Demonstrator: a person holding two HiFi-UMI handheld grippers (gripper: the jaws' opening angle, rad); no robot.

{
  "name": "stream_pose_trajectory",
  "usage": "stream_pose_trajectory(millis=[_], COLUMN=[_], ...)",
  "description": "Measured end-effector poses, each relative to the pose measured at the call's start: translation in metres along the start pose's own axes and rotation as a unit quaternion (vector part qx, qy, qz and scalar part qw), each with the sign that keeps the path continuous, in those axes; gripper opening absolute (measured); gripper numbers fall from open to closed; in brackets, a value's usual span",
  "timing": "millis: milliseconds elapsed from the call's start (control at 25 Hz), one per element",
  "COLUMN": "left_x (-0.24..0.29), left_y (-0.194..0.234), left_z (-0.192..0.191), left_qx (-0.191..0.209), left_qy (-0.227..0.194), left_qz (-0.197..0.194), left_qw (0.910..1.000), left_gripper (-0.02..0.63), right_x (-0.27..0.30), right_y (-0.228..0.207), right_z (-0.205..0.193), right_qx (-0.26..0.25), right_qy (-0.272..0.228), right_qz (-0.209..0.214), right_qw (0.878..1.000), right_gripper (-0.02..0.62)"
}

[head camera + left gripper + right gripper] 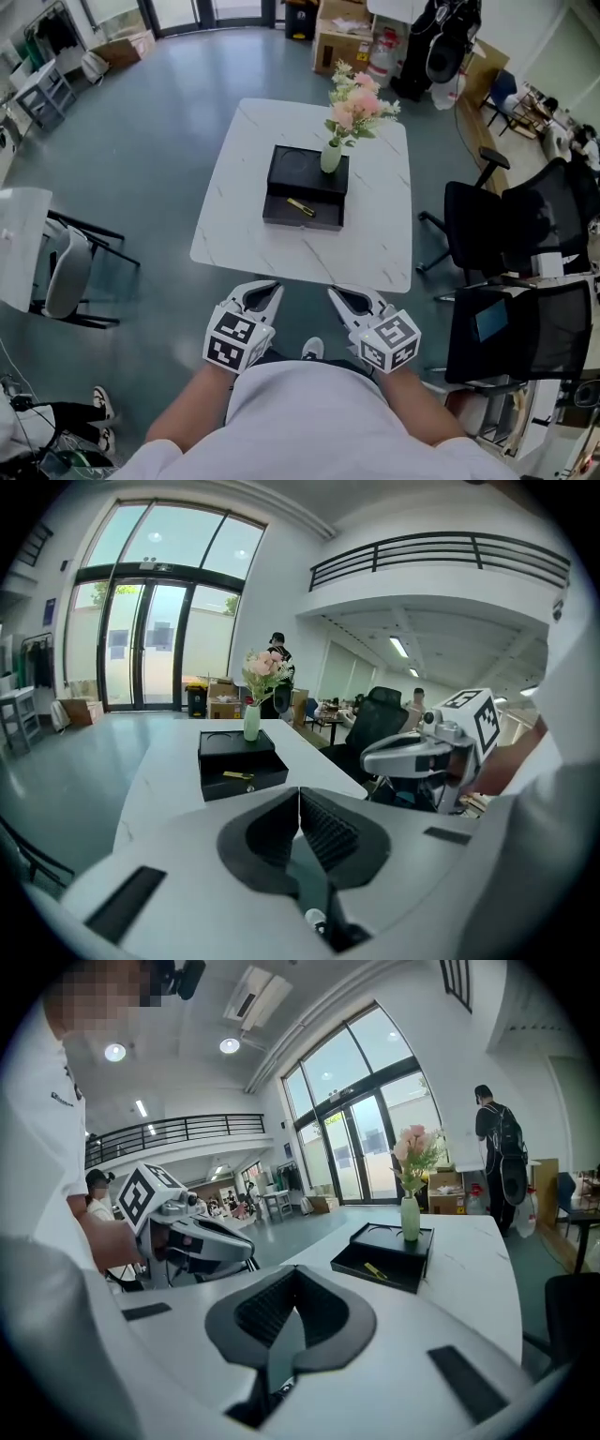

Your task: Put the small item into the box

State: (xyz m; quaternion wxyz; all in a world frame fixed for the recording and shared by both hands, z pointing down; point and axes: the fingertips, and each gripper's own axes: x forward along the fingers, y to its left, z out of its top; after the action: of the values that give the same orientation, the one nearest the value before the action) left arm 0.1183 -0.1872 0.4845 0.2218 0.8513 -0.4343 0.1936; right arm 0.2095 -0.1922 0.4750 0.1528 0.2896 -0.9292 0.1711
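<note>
Two hand-held tools, the left gripper (270,289) and the right gripper (339,296), hover just short of the near edge of the white marble table (375,230), each with jaws pressed together on nothing. Well beyond them, the small yellow stick-shaped item (301,207) lies inside the open near compartment of the flat black box (298,223).

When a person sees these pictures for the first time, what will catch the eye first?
First, the vase of pink flowers standing on the black box in the middle of the white table, with a small yellow item lying in the box's open front part. Next, the left gripper and the right gripper, both shut and empty, side by side just short of the table's near edge.
</note>
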Motion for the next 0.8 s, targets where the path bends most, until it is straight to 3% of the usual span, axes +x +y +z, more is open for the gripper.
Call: stream_pose_trajectory(millis=[200, 440, 680, 800], left_x=[-0.016, -0.028, -0.03, -0.03], left_y=[-0.029, -0.027, -0.017, -0.011], left_z=[-0.015, -0.016, 0.007, 0.008], left_qx=[-0.044, -0.019, 0.027, 0.031], left_qy=[-0.002, 0.016, 0.01, 0.013], left_qz=[0.007, 0.024, 0.015, 0.012], left_qw=[0.999, 0.9994, 0.9995, 0.9994], left_gripper=[0.017, 0.017, 0.017, 0.017], right_x=[-0.016, -0.022, -0.013, -0.008], right_y=[0.009, 0.018, 0.021, 0.023], right_z=[-0.019, -0.009, -0.001, 0.0], right_qx=[0.008, 0.011, 0.015, 0.016], right_qy=[0.013, -0.009, -0.023, -0.023], right_qz=[0.021, 0.023, 0.006, 0.003], right_qw=[1.0, 1.0, 1.0, 1.0], right_gripper=[0.015, 0.015, 0.015, 0.015])
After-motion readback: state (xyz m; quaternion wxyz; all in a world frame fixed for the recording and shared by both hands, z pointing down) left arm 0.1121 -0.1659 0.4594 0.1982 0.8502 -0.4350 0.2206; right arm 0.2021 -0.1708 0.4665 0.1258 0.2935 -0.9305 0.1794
